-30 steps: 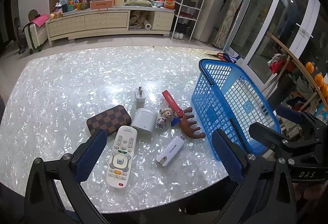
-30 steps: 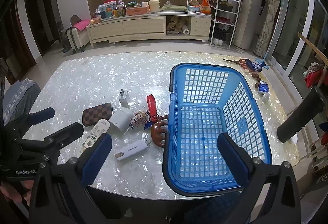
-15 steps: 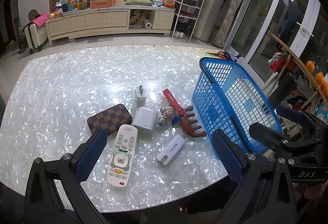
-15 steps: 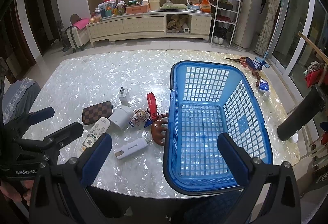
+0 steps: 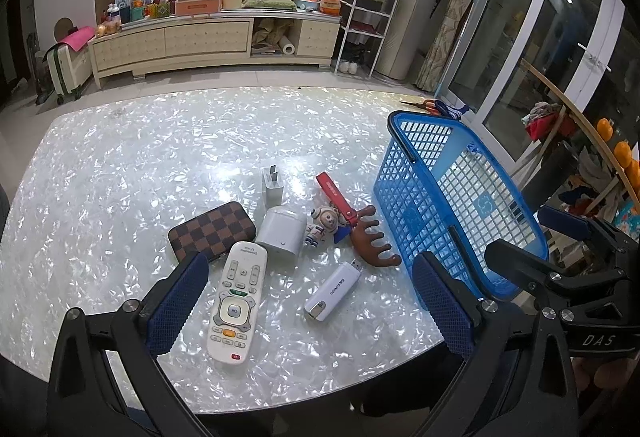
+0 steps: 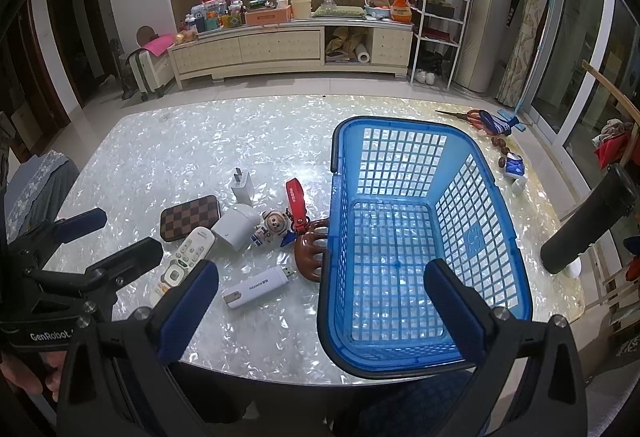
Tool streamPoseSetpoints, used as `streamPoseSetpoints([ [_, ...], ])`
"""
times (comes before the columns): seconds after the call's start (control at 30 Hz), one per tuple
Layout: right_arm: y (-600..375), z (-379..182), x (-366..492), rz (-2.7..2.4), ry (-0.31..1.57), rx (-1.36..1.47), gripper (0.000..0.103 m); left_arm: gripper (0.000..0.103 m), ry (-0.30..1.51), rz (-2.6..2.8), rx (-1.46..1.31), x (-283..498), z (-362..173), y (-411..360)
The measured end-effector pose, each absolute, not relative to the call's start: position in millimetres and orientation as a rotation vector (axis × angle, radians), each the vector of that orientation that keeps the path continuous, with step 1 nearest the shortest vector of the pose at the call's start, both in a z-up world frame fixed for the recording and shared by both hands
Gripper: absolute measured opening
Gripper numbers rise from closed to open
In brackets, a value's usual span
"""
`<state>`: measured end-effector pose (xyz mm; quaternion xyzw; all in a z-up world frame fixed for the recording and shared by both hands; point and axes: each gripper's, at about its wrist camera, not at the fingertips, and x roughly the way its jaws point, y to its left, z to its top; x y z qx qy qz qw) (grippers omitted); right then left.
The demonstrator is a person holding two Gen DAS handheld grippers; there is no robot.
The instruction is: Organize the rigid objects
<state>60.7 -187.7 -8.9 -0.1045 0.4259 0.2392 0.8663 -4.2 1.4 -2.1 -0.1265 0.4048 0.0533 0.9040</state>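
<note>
left gripper [image 5: 306,305] spread wide, black frame with blue knurled pads [image 5: 176,303], holding nothing, hovering above near table edge. right gripper [image 6: 322,311] likewise spread wide and holding nothing, same black frame, same blue pads [image 6: 188,307], over near end of basket [image 6: 500,249].

table [image 5: 120,165]: glossy top, white shell-like flakes, rounded corners.

basket: blue plastic, rectangular with rounded rim, walls and floor of open grid, nothing inside, at right part of table.

small things in loose cluster just left of basket:
- remote [image 5: 236,303]: white, long, rounded ends, grey buttons plus one orange and one red, lying flat, nearest to left gripper.
- case [image 5: 212,231]: brown checkered pattern, flat, rounded corners, far end of remote touching or just beside it.
- box [image 5: 280,231]: white, smooth, rounded, beside remote tip.
- charger [image 5: 273,185]: white cube with metal prongs, behind box.
- figure [image 5: 322,223]: small astronaut bear, with red strap [image 5: 334,193] and metal clasp.
- comb [image 5: 372,241]: brown, thick blunt teeth, close against basket wall, touching or not cannot tell.
- stick [image 5: 332,291]: white usb type, metal plug uncovered, lying apart in front of comb.
</note>
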Motion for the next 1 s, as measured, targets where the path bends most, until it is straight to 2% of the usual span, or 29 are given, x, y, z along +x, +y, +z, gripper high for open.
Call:
streamPoseSetpoints([
  [1.0, -206.5, -6.4, 73.0, 0.446, 0.923, -0.284, 0.103, 0.102, 0.864, 0.091, -0.275, 5.5, -14.1, -2.5],
])
